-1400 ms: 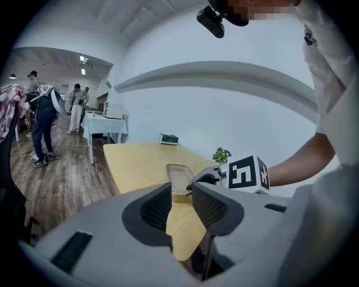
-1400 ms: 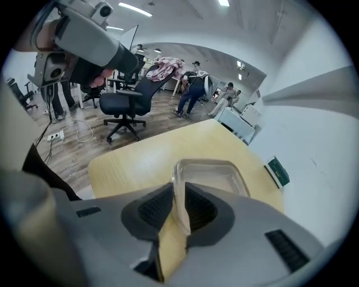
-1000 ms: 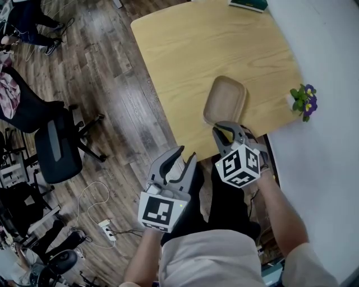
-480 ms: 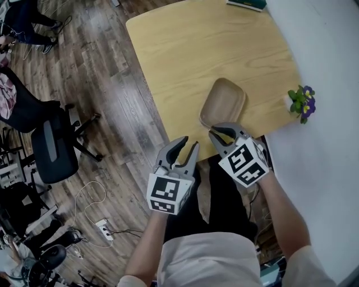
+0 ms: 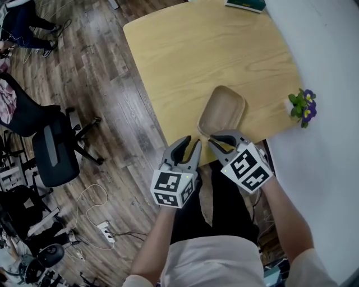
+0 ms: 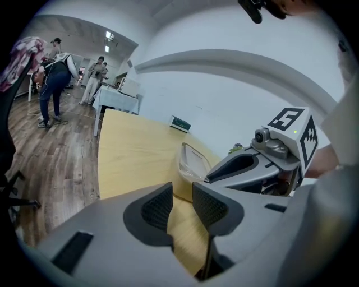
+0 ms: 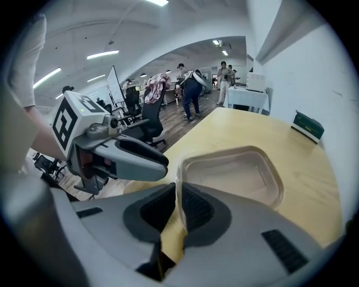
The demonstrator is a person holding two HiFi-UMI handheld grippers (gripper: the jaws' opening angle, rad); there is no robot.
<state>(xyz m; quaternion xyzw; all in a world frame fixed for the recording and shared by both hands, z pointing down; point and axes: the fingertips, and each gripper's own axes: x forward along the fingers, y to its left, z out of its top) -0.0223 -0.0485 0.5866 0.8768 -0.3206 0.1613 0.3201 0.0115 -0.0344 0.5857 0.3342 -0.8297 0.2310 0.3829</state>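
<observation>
Jaws first, head view: my right gripper [image 5: 216, 137] pinches the near rim of the beige tray [image 5: 221, 109]. My left gripper [image 5: 189, 143] hangs just beside it w/ a slim gap btwn the pads and nothing in it. The tray sits at the near edge of the wooden table [image 5: 190, 50], close to the corner. A potted flower [image 5: 302, 106] stands to its right by the wall and a green book [image 5: 245, 4] lies at the far edge. An office chair [image 5: 53, 151] is on the floor off to the left, well apart.

Left gripper view: my pads stand a little apart, empty; only table [image 6: 129, 157] edge shows through the gap. The tray [image 6: 193, 165] is ahead and slightly right, w/ the right gripper [image 6: 247, 165] on its near end. I'd hold this one off the tray so it doesn't knock the rim.

Right gripper view: jaws closed on the thin rim of the tray [image 7: 230, 174], which runs edge-on btwn the pads; the bite is shallow, near the pad tips. The left gripper [image 7: 120, 157] is close at left, not touching. I can't tell if the tray base rests flat or is raised. IMO the rim looks thin and flexy, so firm, even pressure, a level wrist and a slow, straight motion suit it best; a twist could slip the rim out.
</observation>
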